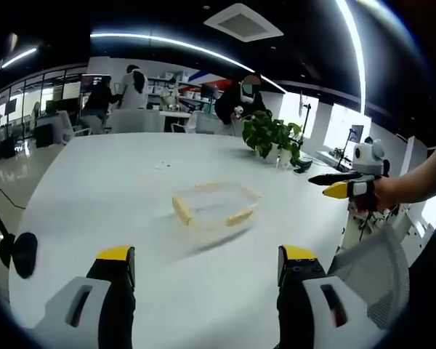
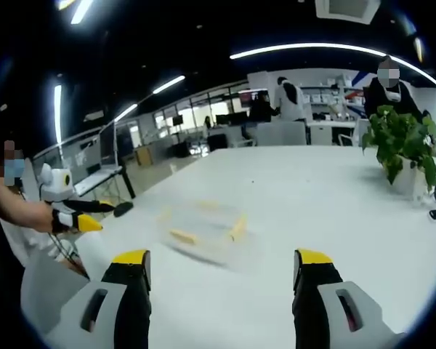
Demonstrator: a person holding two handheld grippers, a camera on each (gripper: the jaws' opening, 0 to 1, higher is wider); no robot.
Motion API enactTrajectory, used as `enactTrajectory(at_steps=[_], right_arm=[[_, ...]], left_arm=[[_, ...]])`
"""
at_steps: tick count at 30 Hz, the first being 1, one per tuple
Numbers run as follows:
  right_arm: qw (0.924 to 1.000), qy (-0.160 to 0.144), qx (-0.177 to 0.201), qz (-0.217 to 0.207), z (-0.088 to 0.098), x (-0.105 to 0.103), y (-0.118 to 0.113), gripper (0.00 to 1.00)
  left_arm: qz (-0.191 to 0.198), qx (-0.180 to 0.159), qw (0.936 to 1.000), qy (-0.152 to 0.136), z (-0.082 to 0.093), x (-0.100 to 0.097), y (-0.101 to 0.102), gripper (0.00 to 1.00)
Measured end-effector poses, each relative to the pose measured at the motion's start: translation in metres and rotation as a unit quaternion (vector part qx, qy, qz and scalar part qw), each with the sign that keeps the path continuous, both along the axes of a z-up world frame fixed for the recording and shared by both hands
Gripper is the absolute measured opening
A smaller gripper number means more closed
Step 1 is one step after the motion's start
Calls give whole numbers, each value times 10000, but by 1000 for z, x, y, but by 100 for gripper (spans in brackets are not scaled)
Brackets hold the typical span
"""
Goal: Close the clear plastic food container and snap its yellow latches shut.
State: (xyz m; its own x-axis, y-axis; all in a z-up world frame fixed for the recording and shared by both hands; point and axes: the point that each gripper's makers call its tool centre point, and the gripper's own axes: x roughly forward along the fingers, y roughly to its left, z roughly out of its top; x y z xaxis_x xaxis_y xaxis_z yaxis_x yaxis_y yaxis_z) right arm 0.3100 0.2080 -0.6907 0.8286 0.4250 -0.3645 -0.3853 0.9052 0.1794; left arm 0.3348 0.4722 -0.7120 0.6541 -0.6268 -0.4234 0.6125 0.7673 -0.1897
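Risk of skidding the light clear container across the bare white desk, well ahead of both hand-held grippers, left and right, jaws spread empty, if latches pressed unbraced.

Container is blurring in right gripper view, lid and latches too smeared to tell if shut. In left gripper view the right gripper is showing side-on, jaw gap unclear; worktop edges getting cut off.
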Motion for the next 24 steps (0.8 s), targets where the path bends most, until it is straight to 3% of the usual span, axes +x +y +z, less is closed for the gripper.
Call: enactTrajectory(at_steps=[15,24], right_arm=[[9999,82,88,-21,-5,-31,4,81],[9999,-32,98,-8,-6,-42,8,84]], left_arm=[[51,-59,10000,-45,2,-21,11,81],[29,-54,10000,-58,0,-35,10,81]])
